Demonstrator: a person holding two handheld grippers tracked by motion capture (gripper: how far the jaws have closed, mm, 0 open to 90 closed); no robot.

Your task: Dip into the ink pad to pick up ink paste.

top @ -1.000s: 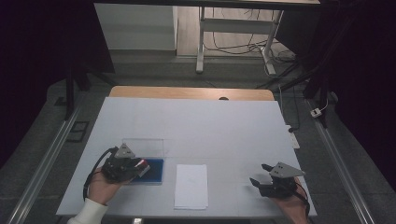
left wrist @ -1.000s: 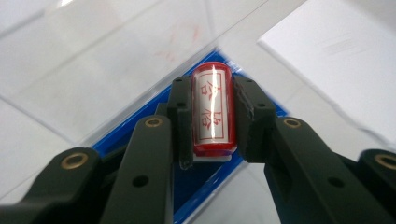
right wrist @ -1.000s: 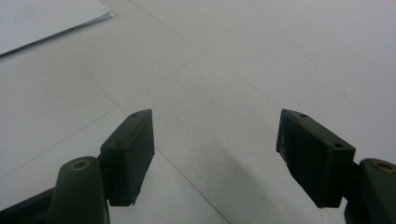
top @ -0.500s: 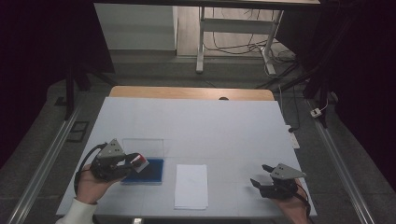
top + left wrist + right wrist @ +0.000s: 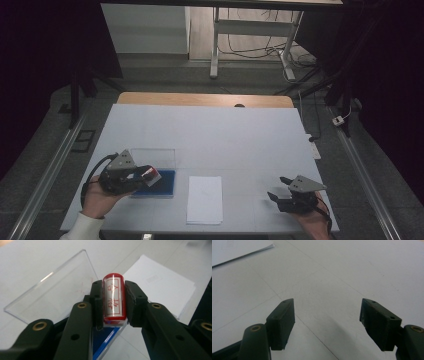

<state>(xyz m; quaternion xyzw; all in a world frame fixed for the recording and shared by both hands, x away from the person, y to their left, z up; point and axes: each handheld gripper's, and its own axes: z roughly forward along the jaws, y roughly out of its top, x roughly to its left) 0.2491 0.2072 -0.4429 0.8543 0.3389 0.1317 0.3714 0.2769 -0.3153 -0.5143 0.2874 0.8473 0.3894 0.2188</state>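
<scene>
My left gripper (image 5: 149, 175) is at the table's front left, shut on a red stamp (image 5: 152, 174). In the left gripper view the stamp (image 5: 113, 298) lies crosswise between the pads, with red characters under its clear face. It hovers at the left edge of a blue ink pad (image 5: 162, 185), whose clear lid (image 5: 152, 157) stands open behind it. A white sheet of paper (image 5: 205, 199) lies just right of the pad. My right gripper (image 5: 276, 187) rests at the front right, open, and in its own view the right gripper (image 5: 327, 320) has only bare table between the jaws.
The white table (image 5: 225, 140) is bare behind the pad and paper. A wooden strip (image 5: 200, 99) runs along its far edge. Metal rails (image 5: 45, 180) flank both sides. The paper's corner (image 5: 234, 250) lies off to the upper left in the right gripper view.
The left gripper with the stamp drew slightly left off the blue pad, then eased back toward it. The right gripper has not moved.
</scene>
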